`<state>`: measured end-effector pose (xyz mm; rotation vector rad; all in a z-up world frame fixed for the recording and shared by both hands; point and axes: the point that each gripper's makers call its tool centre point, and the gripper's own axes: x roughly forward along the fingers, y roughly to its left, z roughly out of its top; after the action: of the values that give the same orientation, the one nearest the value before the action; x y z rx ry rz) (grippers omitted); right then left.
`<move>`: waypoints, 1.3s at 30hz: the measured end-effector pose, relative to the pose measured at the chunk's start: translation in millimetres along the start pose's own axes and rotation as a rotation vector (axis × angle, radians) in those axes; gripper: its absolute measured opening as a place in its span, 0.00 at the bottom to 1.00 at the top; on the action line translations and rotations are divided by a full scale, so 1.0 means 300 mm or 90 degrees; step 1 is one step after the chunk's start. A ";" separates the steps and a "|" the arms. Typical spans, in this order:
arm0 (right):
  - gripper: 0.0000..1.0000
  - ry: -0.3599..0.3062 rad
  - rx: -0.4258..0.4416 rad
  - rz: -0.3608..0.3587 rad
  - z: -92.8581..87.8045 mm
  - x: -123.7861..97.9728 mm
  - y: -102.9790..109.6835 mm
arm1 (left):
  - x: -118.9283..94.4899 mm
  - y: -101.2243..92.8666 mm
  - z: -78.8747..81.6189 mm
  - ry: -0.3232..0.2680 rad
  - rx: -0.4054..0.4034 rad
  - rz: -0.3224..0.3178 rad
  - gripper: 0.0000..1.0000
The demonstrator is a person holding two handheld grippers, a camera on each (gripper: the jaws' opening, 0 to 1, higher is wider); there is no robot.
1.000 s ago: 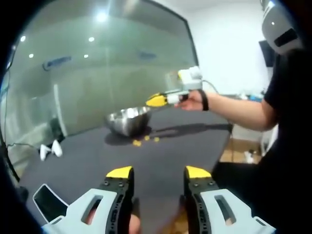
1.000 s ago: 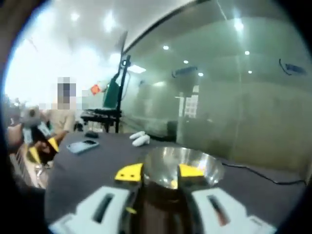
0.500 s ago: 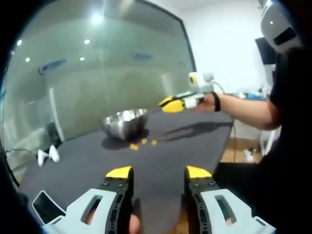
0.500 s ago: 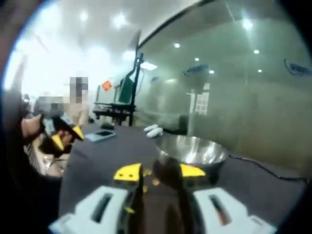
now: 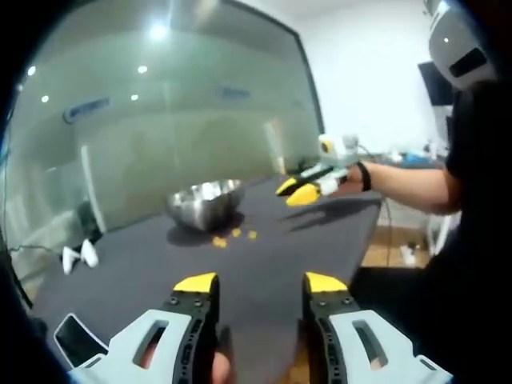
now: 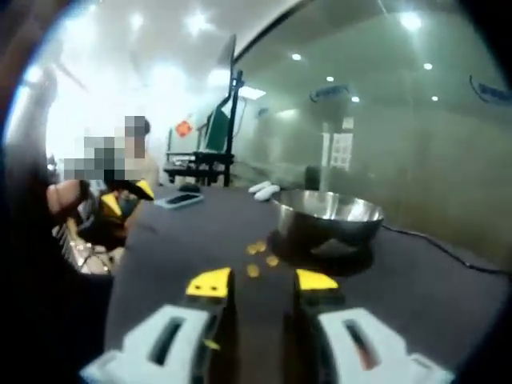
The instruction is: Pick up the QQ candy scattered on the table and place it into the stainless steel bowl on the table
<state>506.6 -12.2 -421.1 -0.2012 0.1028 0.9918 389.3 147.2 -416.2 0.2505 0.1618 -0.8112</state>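
Observation:
A stainless steel bowl [image 5: 204, 204] stands on the dark table [image 5: 272, 256], with three small yellow QQ candies [image 5: 234, 235] lying just in front of it. In the right gripper view the bowl [image 6: 328, 218] sits ahead to the right and the candies [image 6: 261, 258] lie on the table just beyond my jaws. My right gripper [image 6: 262, 282] is open with nothing between its jaws; it also shows in the left gripper view as the right gripper [image 5: 298, 192], held in the air right of the bowl. My left gripper [image 5: 260, 284] is open and empty over the near part of the table.
A phone [image 5: 76, 336] lies near the table's edge by my left gripper. Two small white objects [image 5: 80, 254] rest left of the bowl. A cable [image 6: 436, 242] runs behind the bowl. A glass wall stands behind the table. The person's arm [image 5: 400, 180] reaches in from the right.
My right gripper has drawn back from above the bowl and come down, so the candies now lie in front of its jaws. The left gripper has hardly moved.

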 end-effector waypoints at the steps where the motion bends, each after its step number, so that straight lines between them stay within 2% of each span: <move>1: 0.30 -0.001 0.001 0.000 0.002 0.003 0.000 | 0.000 -0.001 0.001 0.000 0.000 -0.001 0.43; 4: 0.30 -0.002 0.003 0.007 0.001 0.020 0.007 | -0.002 -0.005 0.015 -0.010 -0.005 -0.006 0.43; 8: 0.30 0.024 -0.020 0.024 -0.042 0.049 0.002 | -0.005 -0.001 0.017 -0.010 -0.005 -0.001 0.43; 12: 0.30 0.032 -0.019 0.042 -0.048 0.078 0.007 | -0.008 -0.001 0.013 -0.010 -0.008 0.000 0.43; 19: 0.30 0.032 0.000 0.073 -0.044 0.158 0.018 | -0.003 -0.018 0.002 -0.002 0.000 -0.005 0.43; 26: 0.28 0.041 -0.001 0.093 -0.056 0.237 0.023 | -0.015 0.000 -0.005 -0.003 -0.008 0.004 0.43; 30: 0.27 0.059 -0.008 0.102 -0.085 0.285 0.039 | -0.020 0.001 -0.008 -0.005 -0.011 0.003 0.43; 36: 0.27 0.069 0.000 0.107 -0.102 0.308 0.041 | -0.030 0.010 -0.020 -0.001 -0.014 0.008 0.43; 39: 0.22 0.076 0.013 0.102 -0.114 0.308 0.031 | -0.035 0.017 -0.024 -0.001 -0.018 0.012 0.43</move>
<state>549.1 61.2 -472.1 -0.2367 0.2411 1.1375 385.6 159.8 -419.7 0.2237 0.1688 -0.7896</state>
